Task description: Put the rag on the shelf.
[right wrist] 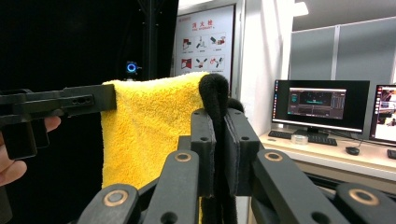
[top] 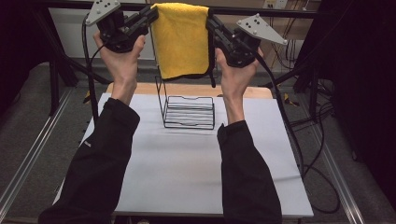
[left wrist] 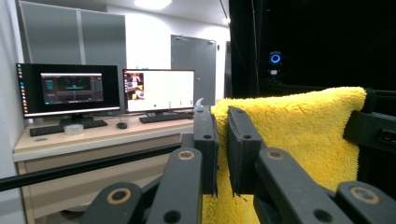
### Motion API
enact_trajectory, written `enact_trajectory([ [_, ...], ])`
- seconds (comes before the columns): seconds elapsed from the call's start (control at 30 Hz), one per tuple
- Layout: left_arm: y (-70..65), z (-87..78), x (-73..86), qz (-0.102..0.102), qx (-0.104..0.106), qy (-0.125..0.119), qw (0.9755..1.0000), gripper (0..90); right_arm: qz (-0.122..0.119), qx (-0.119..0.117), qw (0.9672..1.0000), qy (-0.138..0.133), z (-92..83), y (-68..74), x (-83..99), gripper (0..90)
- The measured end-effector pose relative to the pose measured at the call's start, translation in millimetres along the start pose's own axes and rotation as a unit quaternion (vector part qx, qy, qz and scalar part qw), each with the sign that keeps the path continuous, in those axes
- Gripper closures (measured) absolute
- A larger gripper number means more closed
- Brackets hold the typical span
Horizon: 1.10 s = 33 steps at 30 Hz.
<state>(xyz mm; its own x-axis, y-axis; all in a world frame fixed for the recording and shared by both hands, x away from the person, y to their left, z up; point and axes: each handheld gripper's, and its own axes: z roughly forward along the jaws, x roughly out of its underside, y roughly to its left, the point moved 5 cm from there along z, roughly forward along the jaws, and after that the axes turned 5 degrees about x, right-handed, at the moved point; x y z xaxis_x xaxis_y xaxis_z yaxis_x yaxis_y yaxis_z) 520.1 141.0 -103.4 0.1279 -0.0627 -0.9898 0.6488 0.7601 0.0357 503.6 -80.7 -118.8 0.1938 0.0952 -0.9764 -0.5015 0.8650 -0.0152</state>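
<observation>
On the white bench (top: 187,158), a black wire rack (top: 189,112) stood at 12 o'clock from the person's sleeves. Above it hung the yellow towel (top: 180,39), stretched between both tools. The left tool (top: 152,16) was clamped on the towel's corner at 9 o'clock, the right tool (top: 210,23) on its black-edged corner at 3 o'clock. Far behind, a wall poster (right wrist: 204,42) bore Chinese characters and pictograms, too small to read; monitors (left wrist: 67,89) glowed on a desk (left wrist: 93,137).
</observation>
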Motion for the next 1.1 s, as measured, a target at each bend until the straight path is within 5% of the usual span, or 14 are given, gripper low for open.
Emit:
enact_trajectory([
  [0.63,25.2,24.8,1.1,0.002,-0.015,0.01,0.9998,83.1,-0.003,0.003,1.0,-0.002,36.4,-16.8,4.7,83.4],
  [1.1,32.0,25.8,36.0,0.015,-0.005,0.039,0.9991,83.1,0.0,-0.002,0.9996,0.026,43.1,-24.1,39.9,83.3],
])
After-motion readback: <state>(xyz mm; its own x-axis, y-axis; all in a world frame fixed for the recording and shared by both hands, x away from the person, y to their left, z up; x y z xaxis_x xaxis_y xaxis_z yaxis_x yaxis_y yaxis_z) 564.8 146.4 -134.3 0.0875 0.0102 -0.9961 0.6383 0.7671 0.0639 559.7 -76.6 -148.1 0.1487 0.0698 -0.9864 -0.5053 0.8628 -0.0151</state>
